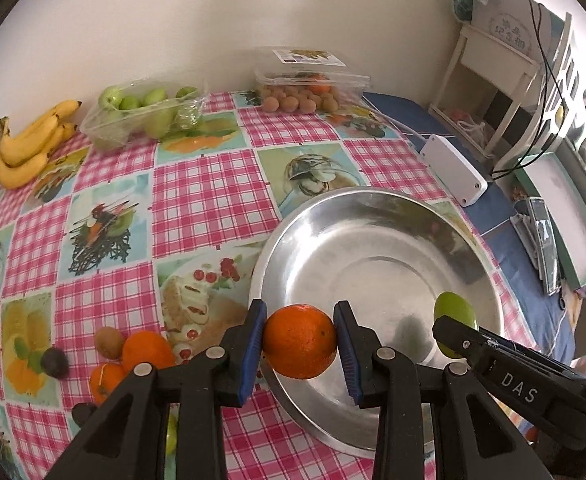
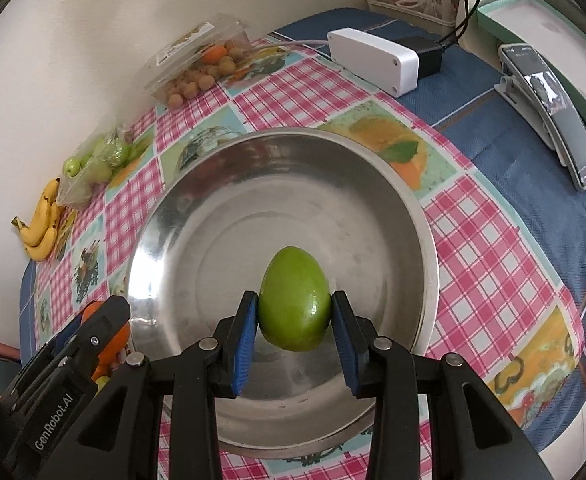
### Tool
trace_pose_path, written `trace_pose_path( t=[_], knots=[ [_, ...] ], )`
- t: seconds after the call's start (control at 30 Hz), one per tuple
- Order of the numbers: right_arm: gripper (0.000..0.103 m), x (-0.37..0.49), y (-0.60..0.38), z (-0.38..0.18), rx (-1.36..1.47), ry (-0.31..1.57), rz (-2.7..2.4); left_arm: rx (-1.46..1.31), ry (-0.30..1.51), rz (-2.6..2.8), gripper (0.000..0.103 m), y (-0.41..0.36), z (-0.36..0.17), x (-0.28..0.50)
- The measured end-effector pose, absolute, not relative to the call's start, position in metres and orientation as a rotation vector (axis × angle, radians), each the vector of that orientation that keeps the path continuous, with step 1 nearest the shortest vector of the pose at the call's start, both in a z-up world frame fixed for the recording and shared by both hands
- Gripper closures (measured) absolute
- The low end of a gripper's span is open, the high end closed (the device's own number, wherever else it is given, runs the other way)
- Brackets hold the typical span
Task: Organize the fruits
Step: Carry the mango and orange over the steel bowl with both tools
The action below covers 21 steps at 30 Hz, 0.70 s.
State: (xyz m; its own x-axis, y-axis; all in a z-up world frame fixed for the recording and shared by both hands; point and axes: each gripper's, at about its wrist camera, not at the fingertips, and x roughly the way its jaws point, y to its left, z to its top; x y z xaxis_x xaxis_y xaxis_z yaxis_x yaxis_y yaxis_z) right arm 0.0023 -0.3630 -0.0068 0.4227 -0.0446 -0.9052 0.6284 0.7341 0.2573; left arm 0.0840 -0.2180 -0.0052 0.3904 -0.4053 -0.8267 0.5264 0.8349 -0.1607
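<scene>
Both fruits hung over the wide steel bowl (image 2: 373, 184), probably for dropping in: left hand-held gripper (image 1: 299, 346) clamped the round orange (image 1: 299, 340), right hand-held gripper (image 2: 295, 316) the green egg-shaped fruit (image 2: 295, 300).

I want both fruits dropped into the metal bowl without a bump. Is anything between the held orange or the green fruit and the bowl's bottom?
Nothing visible. The bowl is empty; the green fruit hangs over its inside, the orange over its near rim.
</scene>
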Motion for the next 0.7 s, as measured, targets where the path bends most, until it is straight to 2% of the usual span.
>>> trace_pose_path(
  t=[0.7],
  knots=[
    [0.064, 0.012, -0.359, -0.023, 0.621, 1.131, -0.463, 0.171, 1.057, -0.602, 0.064, -0.230, -0.029, 0.083]
  ],
)
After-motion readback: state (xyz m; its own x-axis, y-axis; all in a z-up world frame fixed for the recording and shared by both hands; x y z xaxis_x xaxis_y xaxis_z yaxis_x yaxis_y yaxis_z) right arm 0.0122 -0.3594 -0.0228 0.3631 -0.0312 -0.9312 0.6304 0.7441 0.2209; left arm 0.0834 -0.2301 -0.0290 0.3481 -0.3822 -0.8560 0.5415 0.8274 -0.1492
